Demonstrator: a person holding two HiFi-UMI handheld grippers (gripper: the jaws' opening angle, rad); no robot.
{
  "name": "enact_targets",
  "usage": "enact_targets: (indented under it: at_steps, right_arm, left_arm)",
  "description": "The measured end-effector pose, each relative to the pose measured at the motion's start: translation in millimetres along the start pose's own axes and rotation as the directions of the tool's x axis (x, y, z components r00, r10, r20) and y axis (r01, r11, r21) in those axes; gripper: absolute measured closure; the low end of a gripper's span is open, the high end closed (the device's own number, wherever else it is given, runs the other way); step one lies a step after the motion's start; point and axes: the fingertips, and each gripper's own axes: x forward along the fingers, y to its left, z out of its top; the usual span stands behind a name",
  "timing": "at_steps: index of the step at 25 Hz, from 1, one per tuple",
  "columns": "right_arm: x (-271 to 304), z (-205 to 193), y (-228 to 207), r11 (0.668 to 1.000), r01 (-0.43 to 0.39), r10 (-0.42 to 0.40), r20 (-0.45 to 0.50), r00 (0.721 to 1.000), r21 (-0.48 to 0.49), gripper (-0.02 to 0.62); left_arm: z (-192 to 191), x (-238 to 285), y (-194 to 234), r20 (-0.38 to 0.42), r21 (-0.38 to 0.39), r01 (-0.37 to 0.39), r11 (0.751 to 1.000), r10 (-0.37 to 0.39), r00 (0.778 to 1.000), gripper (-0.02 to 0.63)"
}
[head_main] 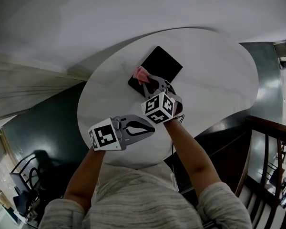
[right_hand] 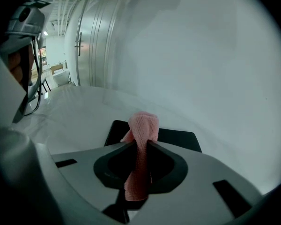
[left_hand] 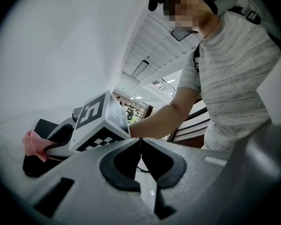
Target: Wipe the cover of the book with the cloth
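Our right gripper [right_hand: 139, 146] is clamped on the cloth [right_hand: 141, 125]. The pink strip is pinched upright between the jaws, with a bunched wad poking out past the tips and a tail hanging behind. Just beyond it lies the book [head_main: 162, 63], flat and black on the round white table [head_main: 214, 80], upper middle of the head view, with the wad over its lower left end. Our left gripper [head_main: 150, 126] sits lower in that frame, well apart from the book, with its jaws together on nothing. We think that is the main risk: nothing steadies the book, so a dragging stroke could push it across the smooth tabletop instead of wiping it. The grip on the cloth is narrow too, and friction on the cover could tug the strip out of the jaws. The wad is small, so if we press too low the jaw tips may scrape the cover. We cannot tell whether the cloth is touching the cover yet or sits just above it. In the head view the gripper hides the book's lower corner, and in the left gripper view the right gripper blocks most of the book. The cover is too dark to show any print or dirt.
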Motion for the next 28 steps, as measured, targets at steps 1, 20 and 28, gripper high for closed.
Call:
enact_targets:
  at_steps: [1, 20, 28]
  right_arm:
    - [0, 2, 4, 1.000, -0.009, 0.009, 0.005, 1.000, 0.012, 0.543]
    - [-7, 11, 43, 0.992, -0.089, 0.085, 0.047, 0.995, 0.090, 0.543]
    - [-19, 14, 59, 0.974, -0.161, 0.146, 0.102, 0.984, 0.159, 0.543]
  left_arm:
    - [-1, -2, -1, 0.000, 0.000, 0.001, 1.000, -0.001, 1.000, 0.589]
    - [-4, -11, -20, -0.024, -0.003, 0.035, 0.999, -0.035, 0.999, 0.589]
    - [-4, -13, -28, -0.041, 0.012, 0.059, 0.998, -0.058, 0.997, 0.589]
